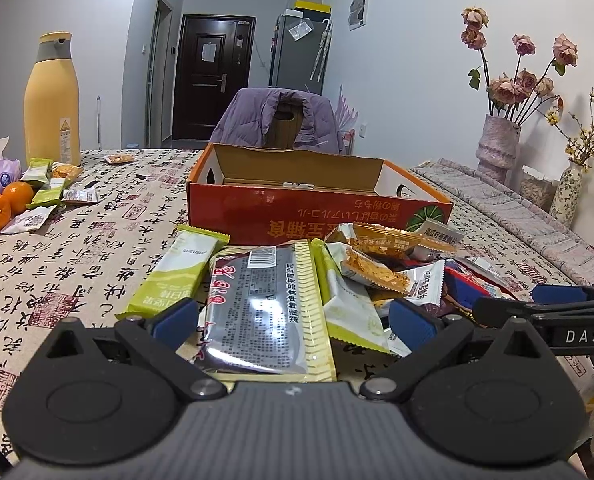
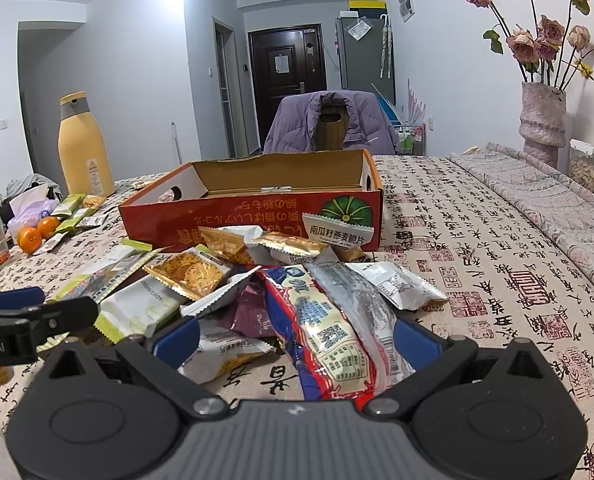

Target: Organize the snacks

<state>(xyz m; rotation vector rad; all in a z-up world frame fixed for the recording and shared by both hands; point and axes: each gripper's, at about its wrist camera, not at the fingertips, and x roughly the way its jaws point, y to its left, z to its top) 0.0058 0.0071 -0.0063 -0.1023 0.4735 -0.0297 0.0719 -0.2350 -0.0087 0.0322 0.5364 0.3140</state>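
Snack pile (image 2: 281, 280), one orange box (image 1: 317, 204), two oranges (image 1: 5, 204)

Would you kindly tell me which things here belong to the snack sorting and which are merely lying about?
For the job: snack pile, orange box, stray packets by the bottle.

Lying about: yellow bottle, oranges, rose vase, purple jacket on the chair.

You are holding the left gripper (image 1: 293, 322) low and level, jaws spread wide apart. You are holding the right gripper (image 2: 295, 338) alongside it at matching height, jaws likewise spread wide. Both grippers are pointing forward, side by side.
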